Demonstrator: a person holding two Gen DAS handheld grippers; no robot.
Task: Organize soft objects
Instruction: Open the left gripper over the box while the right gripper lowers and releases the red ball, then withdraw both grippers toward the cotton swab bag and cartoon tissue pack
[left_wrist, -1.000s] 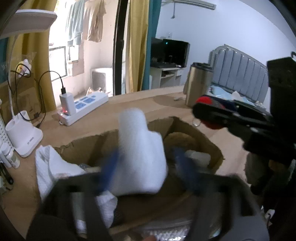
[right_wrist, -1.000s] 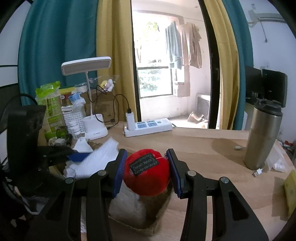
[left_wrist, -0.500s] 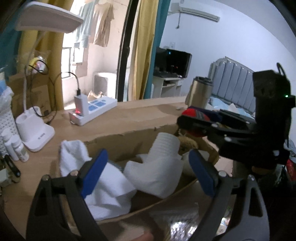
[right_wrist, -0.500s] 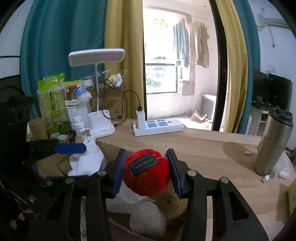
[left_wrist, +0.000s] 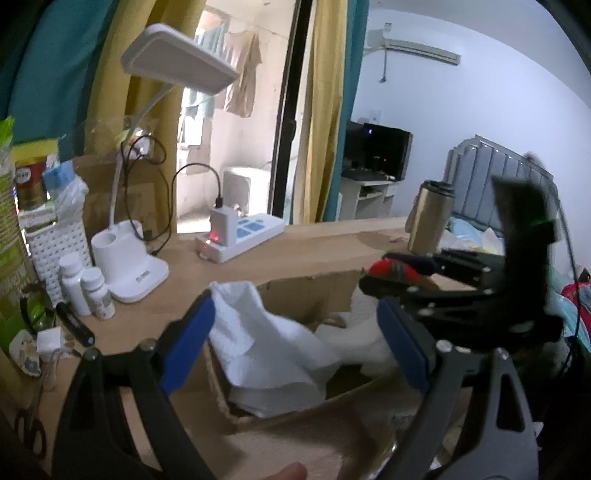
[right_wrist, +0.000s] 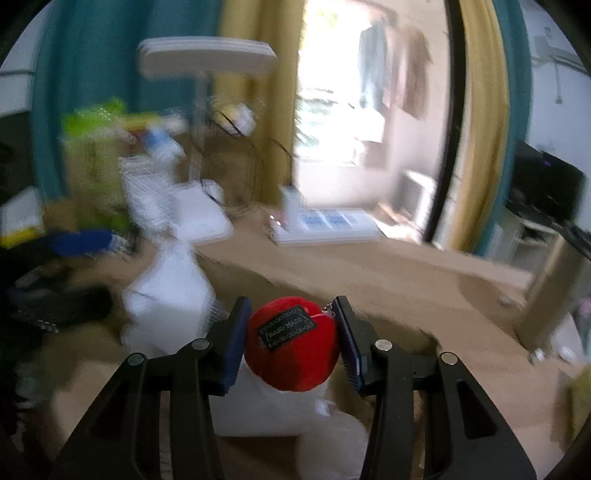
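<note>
Right gripper (right_wrist: 291, 341): jaws pinching red plush ball (right_wrist: 291, 349), blue pads pressed against its two flanks, black stitched label facing the camera. Ball seated squarely between the fingertips, bulging slightly forward and below them. Held over cardboard box (left_wrist: 295, 291), apparently for release among the soft goods inside. Right-wrist view smeared by motion; exact height above the contents not determinable.

Left gripper (left_wrist: 295, 345): jaws spread wide, nothing between them. Positioned at the near edge of the box, at 6 o'clock from the opening, seemingly clear of the incoming ball.

White towel (left_wrist: 266, 343): draped over the box's rim at 9 o'clock, lying beyond the left fingertips, not gripped. Further white soft items deeper in the box, at 3 o'clock from the towel.

Desk lamp (left_wrist: 129, 254) and power strip (left_wrist: 240, 236): at 11 and 12 o'clock from the box, well apart, no obstruction to the drop.
</note>
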